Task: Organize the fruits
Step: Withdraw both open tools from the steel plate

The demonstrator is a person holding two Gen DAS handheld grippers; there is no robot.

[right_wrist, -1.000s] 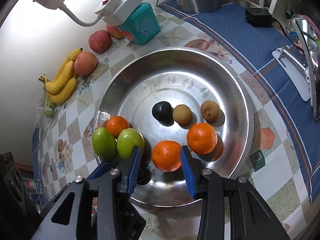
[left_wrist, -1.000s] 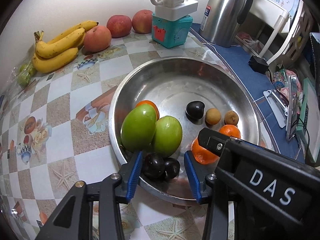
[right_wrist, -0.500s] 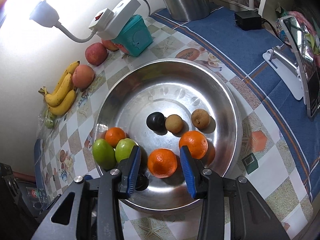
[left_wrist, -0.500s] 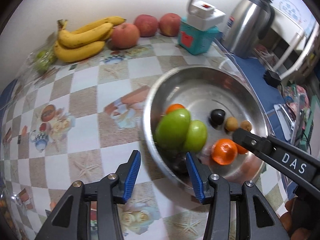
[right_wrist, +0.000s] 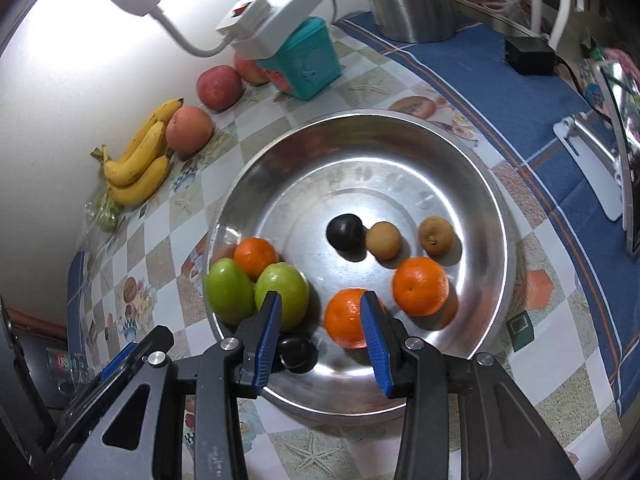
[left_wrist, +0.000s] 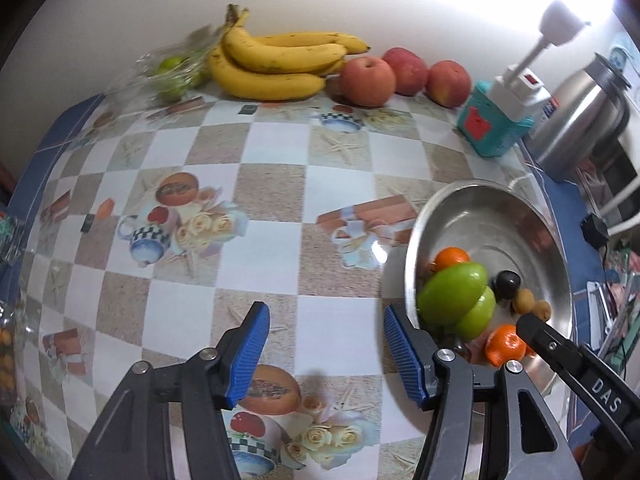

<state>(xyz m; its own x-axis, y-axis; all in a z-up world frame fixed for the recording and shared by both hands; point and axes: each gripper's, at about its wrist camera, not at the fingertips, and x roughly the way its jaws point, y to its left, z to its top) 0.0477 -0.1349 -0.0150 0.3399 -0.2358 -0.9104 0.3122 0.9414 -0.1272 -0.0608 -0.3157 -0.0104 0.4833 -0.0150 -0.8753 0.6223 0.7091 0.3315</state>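
The left gripper [left_wrist: 325, 344] hangs over the checkered tablecloth [left_wrist: 260, 252] with nothing between its ridged blue pads, and its jaws are opening. The shiny round metal bowl [right_wrist: 472, 184] sits just to its right. Over the bowl, the right gripper [right_wrist: 320, 330] stands narrow and empty. A bumpy orange [right_wrist: 346, 322] lies behind its right pad, and two smooth green fruits [right_wrist: 256, 290] lie to the left.

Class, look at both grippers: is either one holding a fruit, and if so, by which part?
Nothing is held. The left gripper is opening over bare tablecloth; the right gripper hangs above the bowl, pads clear of fruit.
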